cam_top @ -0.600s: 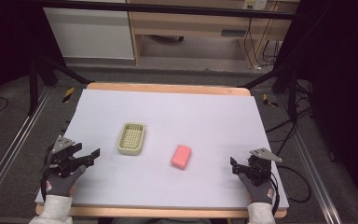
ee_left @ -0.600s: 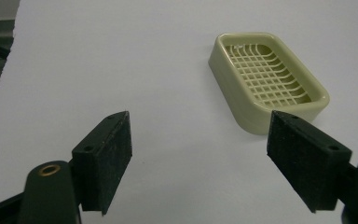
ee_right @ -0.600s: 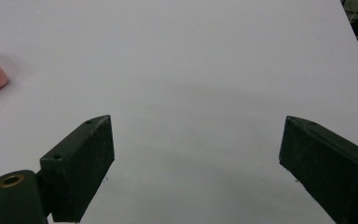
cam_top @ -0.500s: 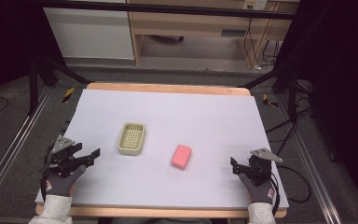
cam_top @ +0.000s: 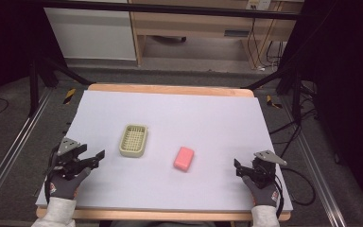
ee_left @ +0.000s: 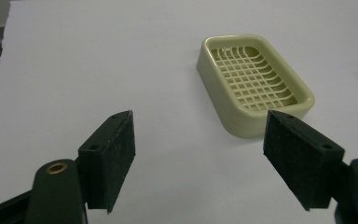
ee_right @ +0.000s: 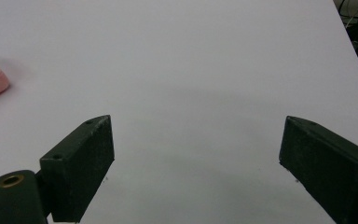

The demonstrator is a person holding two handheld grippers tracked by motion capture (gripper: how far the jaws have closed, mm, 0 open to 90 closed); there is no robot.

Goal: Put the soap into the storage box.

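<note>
Both my grippers idle, jaws wide, over the white tabletop

The pale green soap dish lies just ahead of my left gripper, the pink bar, probably soap, sits well apart from my right gripper; nothing between either pair of jaws, neither touching anything

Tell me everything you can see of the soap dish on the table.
The soap dish is a pale yellow-green rounded rectangle that looks like plastic, with a raised rim and a grid-like slatted bottom. It is empty and lies flat, open side up, on the white table, left of the pink soap. Nothing else touches it; the left claw stands open, near it but apart.
</note>
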